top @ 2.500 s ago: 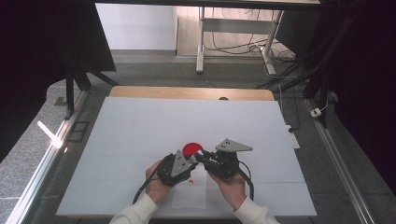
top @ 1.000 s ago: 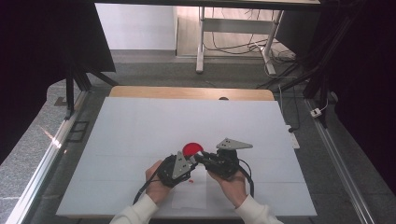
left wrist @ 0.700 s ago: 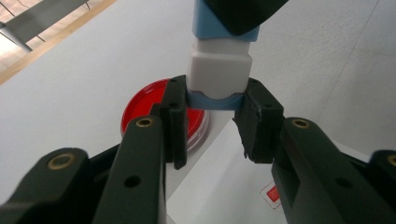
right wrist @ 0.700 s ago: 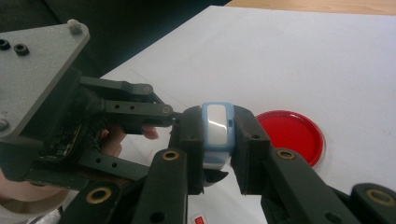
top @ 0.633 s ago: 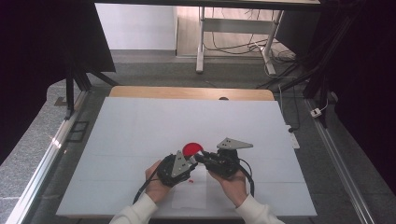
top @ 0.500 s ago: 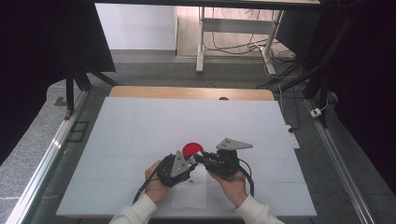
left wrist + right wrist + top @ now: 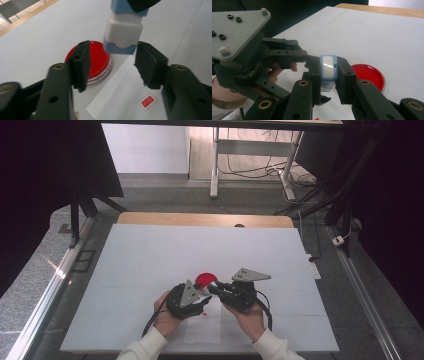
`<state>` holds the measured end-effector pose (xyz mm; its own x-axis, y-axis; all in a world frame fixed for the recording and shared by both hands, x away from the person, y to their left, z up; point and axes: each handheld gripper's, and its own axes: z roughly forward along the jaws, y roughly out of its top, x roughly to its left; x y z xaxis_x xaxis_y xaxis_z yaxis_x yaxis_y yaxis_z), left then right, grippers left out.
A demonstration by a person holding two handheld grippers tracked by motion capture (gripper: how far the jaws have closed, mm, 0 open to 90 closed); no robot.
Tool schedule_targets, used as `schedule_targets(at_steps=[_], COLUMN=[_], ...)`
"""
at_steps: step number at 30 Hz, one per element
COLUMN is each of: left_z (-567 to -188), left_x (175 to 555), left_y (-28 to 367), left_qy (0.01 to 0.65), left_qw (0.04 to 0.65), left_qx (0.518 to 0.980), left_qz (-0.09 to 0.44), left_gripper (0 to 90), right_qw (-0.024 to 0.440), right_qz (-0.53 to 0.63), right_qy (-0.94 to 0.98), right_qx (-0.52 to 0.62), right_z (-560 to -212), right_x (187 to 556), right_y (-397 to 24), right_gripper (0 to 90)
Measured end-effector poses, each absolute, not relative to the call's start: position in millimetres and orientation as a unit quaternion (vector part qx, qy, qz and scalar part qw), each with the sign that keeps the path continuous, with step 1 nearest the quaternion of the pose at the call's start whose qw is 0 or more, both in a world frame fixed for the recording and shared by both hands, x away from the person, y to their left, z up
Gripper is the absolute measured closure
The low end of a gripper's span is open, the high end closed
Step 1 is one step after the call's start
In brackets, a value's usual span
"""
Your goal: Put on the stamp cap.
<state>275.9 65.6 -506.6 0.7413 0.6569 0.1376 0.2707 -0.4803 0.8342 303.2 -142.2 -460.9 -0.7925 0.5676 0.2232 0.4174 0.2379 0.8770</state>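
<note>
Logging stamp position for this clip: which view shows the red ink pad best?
The left gripper view: the red ink pad lies near and almost whole, one jaw crossing its edge. The right gripper view shows it partly behind a jaw; the high view shows it small.

Both grippers meet nr red dish [image 7: 205, 279]; white paper [image 7: 202, 330] below, on table [image 7: 150, 250].

Left gripper [image 7: 112, 66] jaws just opened; pads now stand clear either side of the blue-and-white stamp [image 7: 123, 32], just beside the red dish [image 7: 91, 60]; right gripper [image 7: 328, 75] alone clamps the stamp now.
</note>
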Motion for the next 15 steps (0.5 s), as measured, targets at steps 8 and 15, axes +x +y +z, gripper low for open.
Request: schedule_targets(at_steps=[8, 15], left_z=[-505, -503], left_x=[279, 273], left_y=[74, 92], left_qy=[0.309, 0.314], left_qw=[0.435, 0.439], left_qx=[0.824, 0.825], left_qz=[0.192, 0.17], left_gripper=[30.7, 29.1], right_qw=[0.088, 0.098], right_qz=[0.532, 0.531], right_qy=[0.787, 0.79], right_qx=[0.298, 0.29], right_z=[-458, -456], right_x=[304, 306], right_y=[-145, -148], right_gripper=[75.1, 75.1])
